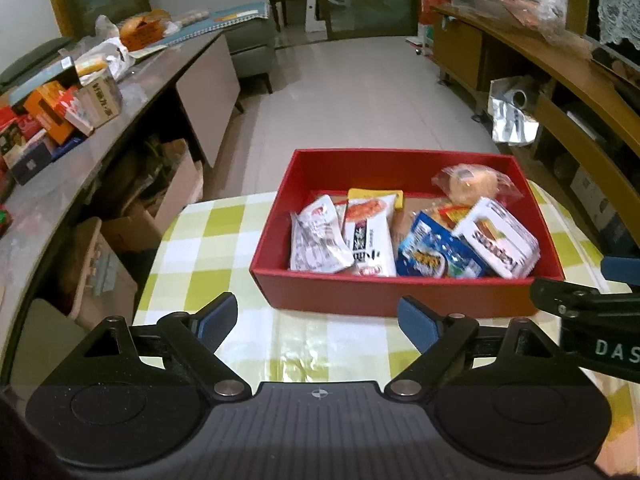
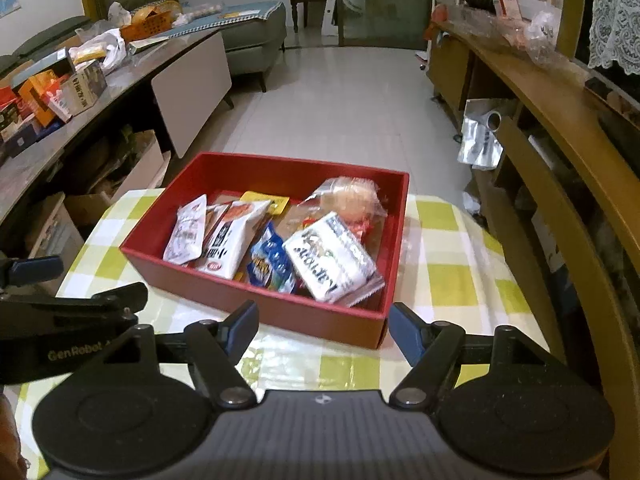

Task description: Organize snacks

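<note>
A red box (image 1: 380, 294) stands on the green-checked tablecloth (image 1: 208, 240) and holds several snack packets: white ones (image 1: 316, 240), a blue one (image 1: 432, 252), a white-and-grey one (image 1: 500, 240) and a clear-wrapped bun (image 1: 472, 184). My left gripper (image 1: 318, 324) is open and empty, just in front of the box's near wall. My right gripper (image 2: 324, 330) is open and empty at the box's (image 2: 320, 316) near right corner. Each gripper shows at the edge of the other's view.
A long counter (image 1: 140, 92) on the left carries boxes and bags, with cartons below. A wooden shelf unit (image 1: 560, 92) runs along the right. A wooden chair back (image 2: 560, 220) stands close to the table's right edge. Tiled floor lies beyond the table.
</note>
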{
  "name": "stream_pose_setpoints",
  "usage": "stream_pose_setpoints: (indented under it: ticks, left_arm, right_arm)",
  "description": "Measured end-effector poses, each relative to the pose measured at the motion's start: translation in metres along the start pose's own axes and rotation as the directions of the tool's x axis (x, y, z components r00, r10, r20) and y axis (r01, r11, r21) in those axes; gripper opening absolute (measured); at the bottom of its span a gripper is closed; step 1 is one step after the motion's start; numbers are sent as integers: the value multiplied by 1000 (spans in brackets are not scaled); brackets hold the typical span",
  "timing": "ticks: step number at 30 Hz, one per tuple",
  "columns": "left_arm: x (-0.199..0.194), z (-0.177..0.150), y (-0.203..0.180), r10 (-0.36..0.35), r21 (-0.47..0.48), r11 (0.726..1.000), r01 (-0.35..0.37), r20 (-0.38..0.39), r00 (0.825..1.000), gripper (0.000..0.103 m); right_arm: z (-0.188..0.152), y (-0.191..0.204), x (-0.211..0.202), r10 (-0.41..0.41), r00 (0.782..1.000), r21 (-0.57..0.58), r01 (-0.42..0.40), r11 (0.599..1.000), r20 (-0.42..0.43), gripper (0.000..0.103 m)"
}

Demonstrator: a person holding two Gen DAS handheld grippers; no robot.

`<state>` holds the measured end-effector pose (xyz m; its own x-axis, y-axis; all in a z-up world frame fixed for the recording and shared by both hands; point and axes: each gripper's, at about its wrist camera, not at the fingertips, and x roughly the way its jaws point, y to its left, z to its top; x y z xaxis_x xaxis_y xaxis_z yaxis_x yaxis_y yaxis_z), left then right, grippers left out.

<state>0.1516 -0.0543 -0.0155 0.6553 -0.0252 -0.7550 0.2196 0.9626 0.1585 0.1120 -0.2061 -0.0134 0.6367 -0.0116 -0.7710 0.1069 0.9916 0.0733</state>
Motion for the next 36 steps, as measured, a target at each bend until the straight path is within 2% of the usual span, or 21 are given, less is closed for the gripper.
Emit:
stream_pose_setpoints:
  ticks: [15, 36]
  left_arm:
    - [-26, -24, 1, -17, 11, 1000, 17, 8, 1000, 92]
    - [-43, -36, 6, 6, 16, 1000, -7, 29, 1000, 92]
  right_arm:
    - [-21, 13, -26, 17, 1000, 0, -17, 1000, 3, 80]
    - [-32, 21, -39, 22, 1000, -13, -22, 1000, 5, 80]
